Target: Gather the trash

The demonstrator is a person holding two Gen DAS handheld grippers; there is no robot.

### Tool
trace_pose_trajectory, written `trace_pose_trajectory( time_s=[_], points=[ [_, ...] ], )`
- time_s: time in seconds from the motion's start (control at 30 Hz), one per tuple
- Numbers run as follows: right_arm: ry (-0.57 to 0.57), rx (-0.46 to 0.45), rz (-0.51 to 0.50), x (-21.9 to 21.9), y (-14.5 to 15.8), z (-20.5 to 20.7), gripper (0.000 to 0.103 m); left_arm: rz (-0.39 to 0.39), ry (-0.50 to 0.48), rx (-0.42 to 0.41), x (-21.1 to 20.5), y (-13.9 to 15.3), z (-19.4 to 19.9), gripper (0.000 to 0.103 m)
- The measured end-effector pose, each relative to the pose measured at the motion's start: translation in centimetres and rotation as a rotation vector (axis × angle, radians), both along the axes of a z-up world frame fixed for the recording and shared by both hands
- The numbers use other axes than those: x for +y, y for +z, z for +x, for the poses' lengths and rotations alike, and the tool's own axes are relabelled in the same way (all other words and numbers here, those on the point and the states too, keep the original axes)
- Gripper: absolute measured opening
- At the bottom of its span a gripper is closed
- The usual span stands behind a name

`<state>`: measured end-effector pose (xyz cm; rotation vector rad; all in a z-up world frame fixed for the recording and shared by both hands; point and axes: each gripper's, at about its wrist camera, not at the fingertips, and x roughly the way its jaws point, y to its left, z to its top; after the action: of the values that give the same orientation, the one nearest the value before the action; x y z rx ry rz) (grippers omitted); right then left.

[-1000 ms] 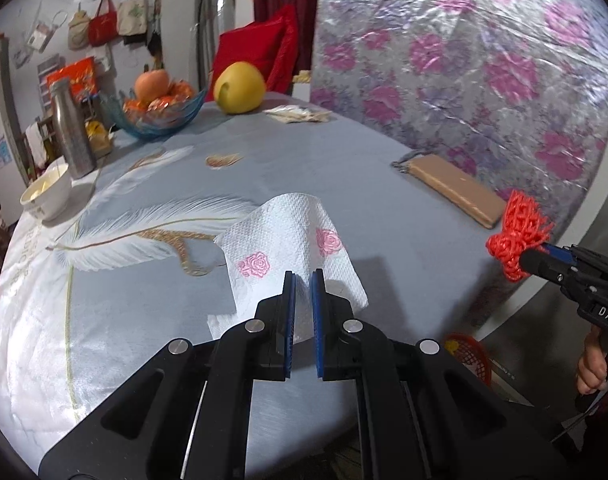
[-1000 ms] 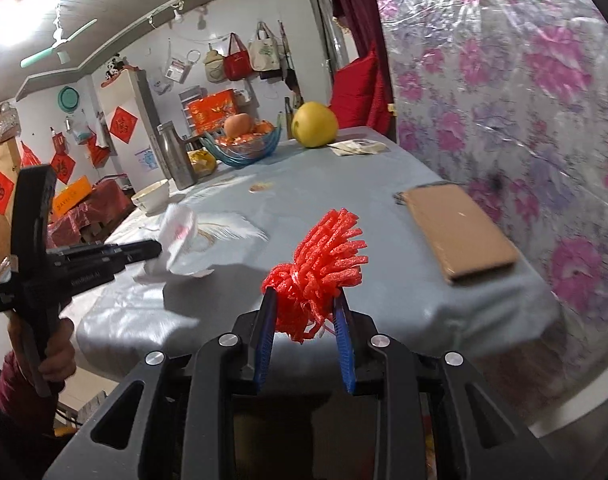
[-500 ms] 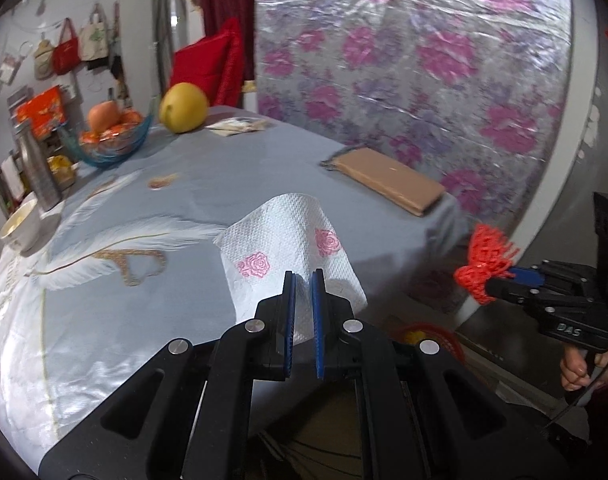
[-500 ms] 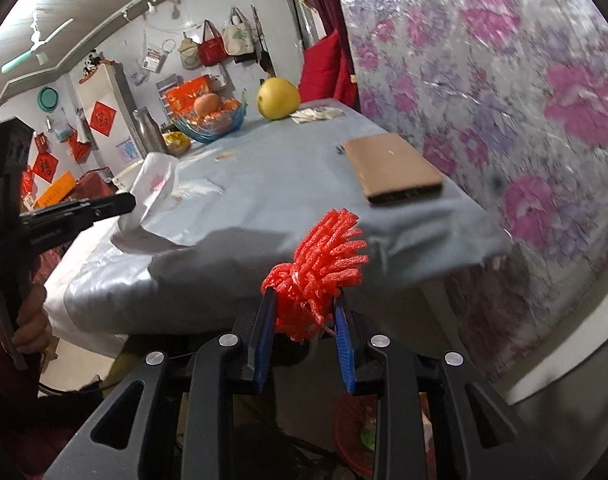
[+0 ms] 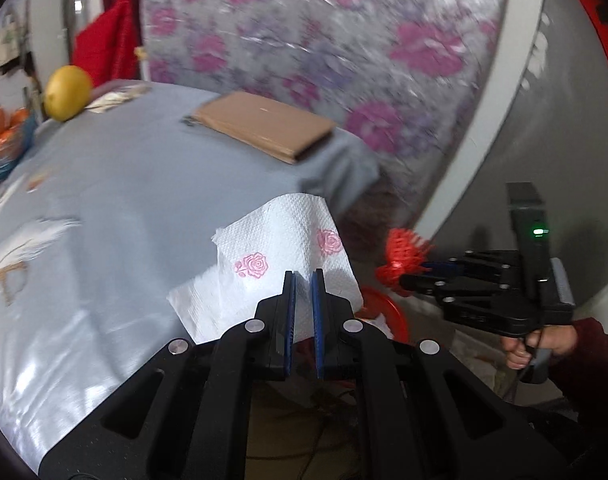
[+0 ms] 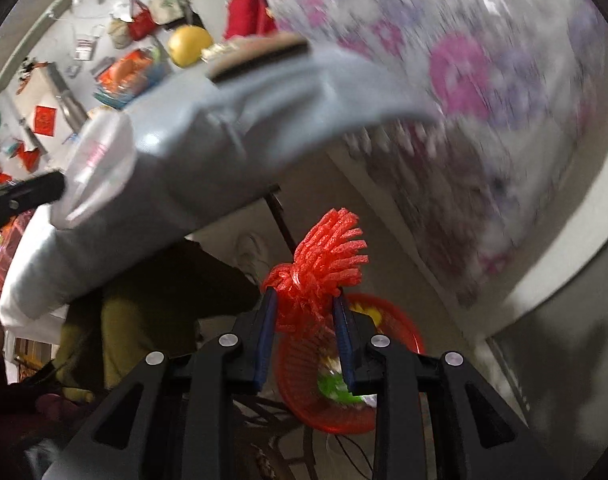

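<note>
Left gripper [image 5: 302,280] pinches the rose-print paper napkin [image 5: 272,264] by its lower edge, clear of the table [image 5: 144,184]. Right gripper [image 6: 304,312] clamps the red foam net [image 6: 324,264] directly above the red waste basket [image 6: 400,332] on the floor, apparently positioned for a drop.

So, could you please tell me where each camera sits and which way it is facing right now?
Left wrist: on the left gripper, facing across the table; its jaws pinch a napkin, and the right gripper and hand show.
Right wrist: on the right gripper, angled down at a red basket; its jaws hold red netting.
Shared: napkin, netting, table, basket.
</note>
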<state>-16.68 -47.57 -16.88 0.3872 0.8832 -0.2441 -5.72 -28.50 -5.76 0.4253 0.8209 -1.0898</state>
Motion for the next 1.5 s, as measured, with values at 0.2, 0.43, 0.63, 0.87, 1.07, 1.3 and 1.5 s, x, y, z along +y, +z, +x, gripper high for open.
trace_pose_trajectory(
  time_s=[0.2,0.43,0.63,0.87,1.07,1.3,1.5],
  points=[
    [-0.043,0.132,0.093,-2.1,-7.0,-0.1,0.028,0.065,-0.096,0.037,-3.4,-2.8,-1.5,0.009],
    [-0.055,0.261,0.231,-2.9,-14.7,-0.3,0.050,0.142,-0.177,0.065,-6.5,-6.1,-2.9,0.009],
    [-0.134,0.198,0.155,-5.0,-11.8,-1.7,0.053,0.215,-0.231,0.100,-8.6,-9.3,-3.6,0.009],
    [-0.249,0.133,0.083,-8.1,-8.9,-3.9,0.054,0.299,-0.303,0.158,-11.2,-13.1,-4.5,0.010],
    [-0.234,0.114,0.104,-8.0,-8.9,-4.0,0.054,0.371,-0.332,0.191,-12.7,-15.9,-4.8,0.011],
    [-0.223,0.106,0.132,-7.8,-8.7,-3.9,0.054,0.397,-0.297,0.221,-12.6,-16.6,-4.3,0.034],
    [-0.201,0.140,0.148,-7.0,-8.9,-3.8,0.056,0.398,-0.270,0.121,-12.1,-16.0,-5.2,0.057]
  ],
)
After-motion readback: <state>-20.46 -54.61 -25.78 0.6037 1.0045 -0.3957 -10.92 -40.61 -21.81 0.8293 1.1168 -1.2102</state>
